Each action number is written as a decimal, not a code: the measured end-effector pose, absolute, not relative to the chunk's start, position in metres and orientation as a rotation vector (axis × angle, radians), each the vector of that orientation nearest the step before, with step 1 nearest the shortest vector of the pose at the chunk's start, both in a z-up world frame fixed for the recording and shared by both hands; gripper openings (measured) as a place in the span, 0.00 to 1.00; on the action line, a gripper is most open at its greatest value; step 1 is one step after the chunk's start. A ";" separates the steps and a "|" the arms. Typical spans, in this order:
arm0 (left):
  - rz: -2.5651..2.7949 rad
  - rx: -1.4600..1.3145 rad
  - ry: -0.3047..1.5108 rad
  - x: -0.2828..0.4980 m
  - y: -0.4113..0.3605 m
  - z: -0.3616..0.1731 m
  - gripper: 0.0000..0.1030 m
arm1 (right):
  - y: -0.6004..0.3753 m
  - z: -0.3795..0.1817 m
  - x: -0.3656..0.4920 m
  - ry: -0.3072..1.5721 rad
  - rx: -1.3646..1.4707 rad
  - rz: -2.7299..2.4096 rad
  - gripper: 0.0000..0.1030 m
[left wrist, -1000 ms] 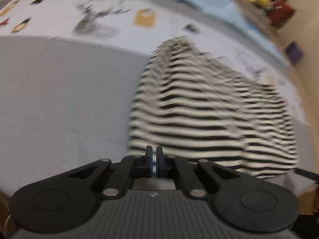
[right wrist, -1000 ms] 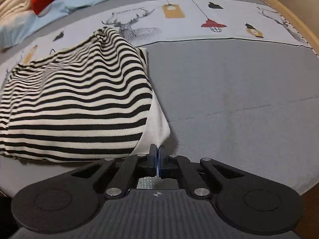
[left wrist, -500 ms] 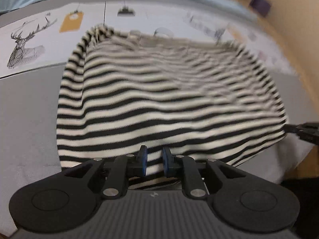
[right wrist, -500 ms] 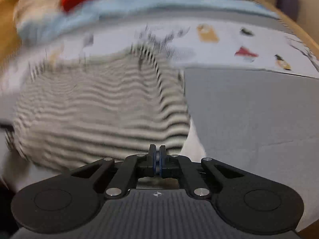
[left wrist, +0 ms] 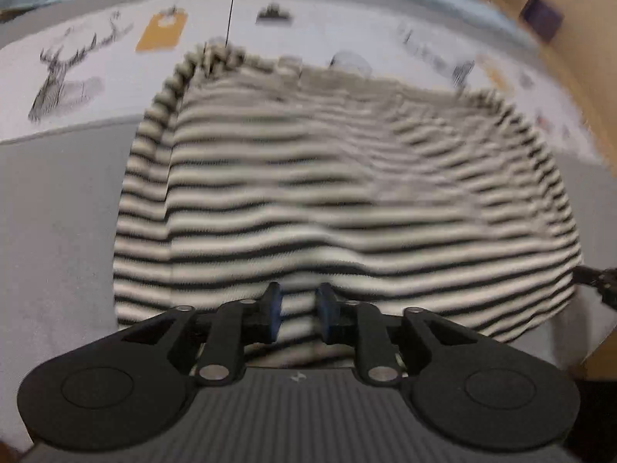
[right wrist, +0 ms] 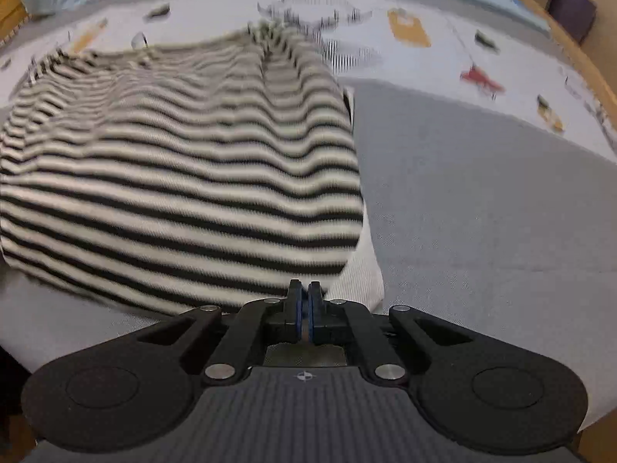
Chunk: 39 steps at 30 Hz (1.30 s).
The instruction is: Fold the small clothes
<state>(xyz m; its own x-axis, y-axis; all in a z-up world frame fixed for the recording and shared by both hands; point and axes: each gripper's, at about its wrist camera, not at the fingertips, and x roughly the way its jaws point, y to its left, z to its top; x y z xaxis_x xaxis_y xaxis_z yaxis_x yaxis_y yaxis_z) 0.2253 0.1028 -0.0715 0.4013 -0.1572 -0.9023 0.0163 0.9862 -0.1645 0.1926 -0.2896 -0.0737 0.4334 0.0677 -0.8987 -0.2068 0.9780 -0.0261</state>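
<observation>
While both views are smeared by motion blur, these lines hold:

Left wrist, garment: a black-and-white striped knit top (left wrist: 347, 200) lies spread on the grey bed cover (left wrist: 58, 231), its far edge over the white printed band (left wrist: 96, 65) with a deer drawing and an orange tag.

Left wrist, my left gripper (left wrist: 297, 310): the blue-padded fingers (left wrist: 274, 308) stand apart, with the near hem of the striped top showing in the gap between them; they pinch nothing.

Left wrist, right edge: the dark tip of my other tool (left wrist: 595, 279) sits at the top's far corner.

Right wrist, garment: the striped top (right wrist: 173, 193) fills the left half of the view; a plain white layer (right wrist: 360, 274) peeks out under its right corner.

Right wrist, my right gripper (right wrist: 304, 308): the pads are pressed almost together at that near right corner, beside the white layer; whether fabric sits between them I cannot tell.

Right wrist, surface: bare grey cover (right wrist: 482, 212) stretches to the right.
</observation>
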 end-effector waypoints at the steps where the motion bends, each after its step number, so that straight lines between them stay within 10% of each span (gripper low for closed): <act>1: -0.128 -0.160 1.112 0.225 0.102 -0.065 0.39 | -0.288 -0.067 0.192 1.069 -0.123 0.187 0.03; 6: -0.294 -0.146 1.036 0.222 0.071 -0.054 0.68 | -0.269 -0.041 0.189 0.906 -0.051 0.306 0.03; 11: -0.388 0.140 1.029 0.210 0.020 -0.070 0.69 | -0.236 -0.045 0.193 0.920 -0.090 0.417 0.06; 23: -0.073 0.035 1.079 0.250 0.065 -0.080 0.38 | -0.240 -0.086 0.203 1.162 -0.267 0.310 0.14; 39: 0.016 -0.055 1.059 0.271 0.069 -0.080 0.37 | -0.238 -0.088 0.205 1.161 -0.283 0.319 0.14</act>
